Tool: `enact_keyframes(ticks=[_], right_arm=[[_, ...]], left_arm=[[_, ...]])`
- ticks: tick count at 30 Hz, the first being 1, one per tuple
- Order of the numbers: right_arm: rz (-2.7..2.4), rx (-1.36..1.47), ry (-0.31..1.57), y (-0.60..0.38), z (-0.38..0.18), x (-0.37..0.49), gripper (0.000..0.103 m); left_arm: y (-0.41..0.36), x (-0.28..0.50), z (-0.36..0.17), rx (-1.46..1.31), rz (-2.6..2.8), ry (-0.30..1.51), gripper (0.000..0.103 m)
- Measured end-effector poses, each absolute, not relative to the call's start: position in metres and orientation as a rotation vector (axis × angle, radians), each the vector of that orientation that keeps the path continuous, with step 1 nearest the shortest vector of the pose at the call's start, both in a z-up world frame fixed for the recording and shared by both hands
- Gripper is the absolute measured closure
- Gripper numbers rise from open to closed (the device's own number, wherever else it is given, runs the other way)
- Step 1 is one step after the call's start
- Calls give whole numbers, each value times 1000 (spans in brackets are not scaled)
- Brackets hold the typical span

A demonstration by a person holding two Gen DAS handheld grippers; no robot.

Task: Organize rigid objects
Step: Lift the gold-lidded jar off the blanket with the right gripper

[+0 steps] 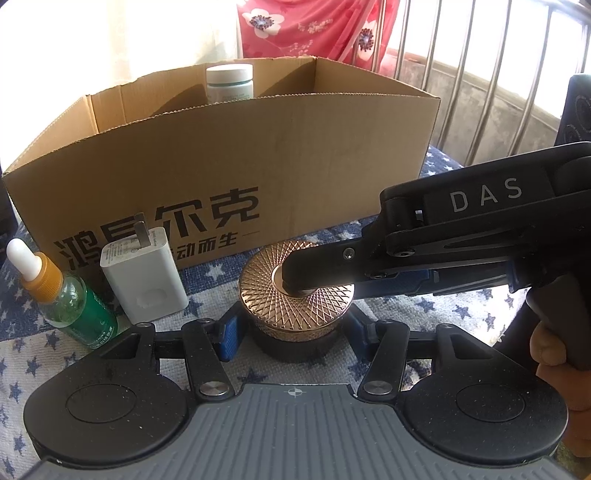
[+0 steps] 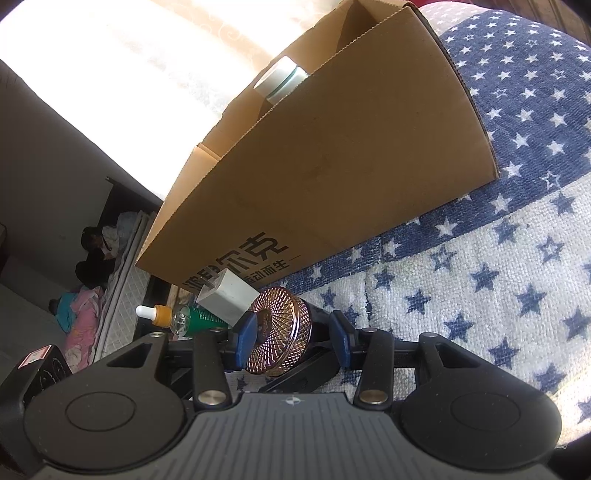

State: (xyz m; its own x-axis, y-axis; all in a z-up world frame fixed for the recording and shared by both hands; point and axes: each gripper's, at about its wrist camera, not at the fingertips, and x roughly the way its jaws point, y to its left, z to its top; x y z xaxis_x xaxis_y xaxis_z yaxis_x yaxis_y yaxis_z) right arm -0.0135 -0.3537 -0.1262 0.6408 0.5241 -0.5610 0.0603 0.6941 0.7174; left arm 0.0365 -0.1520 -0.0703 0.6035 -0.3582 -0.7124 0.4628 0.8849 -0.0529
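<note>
A small dark jar with a gold lattice lid [image 1: 317, 295] stands upright low over the star towel [image 1: 424, 314], in front of the cardboard box [image 1: 258, 147]. My left gripper [image 1: 293, 332] is shut on it, its blue pads [image 1: 227, 339] against opposite sides of the lid. My right gripper [image 2: 293, 343] comes in from the right, rolled on its side. Its upper finger [image 1: 332, 266] lies on the lid's centre and its lower pad [image 2: 340, 339] sits at the jar's dark base [image 2: 314, 332]. That lower contact is in shadow.
Left of the jar stand a white charger [image 1: 144, 280] and a green dropper bottle [image 1: 70, 302]. A white-capped bottle [image 1: 229, 83] is inside the box. A metal railing [image 1: 480, 74] and red floral cloth [image 1: 306, 26] lie behind. A hand [image 1: 550, 343] holds the right gripper's handle.
</note>
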Motion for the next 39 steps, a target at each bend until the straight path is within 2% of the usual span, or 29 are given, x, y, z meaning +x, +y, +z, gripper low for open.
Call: enact_keyframes(ticks=[19, 39], right_arm=[[298, 755, 864, -354, -124, -12, 56], [295, 658, 849, -338, -90, -25, 55]], left_arm=[[-156, 42, -72, 143, -471, 781, 48], [-141, 24, -55, 93, -465, 711, 48]])
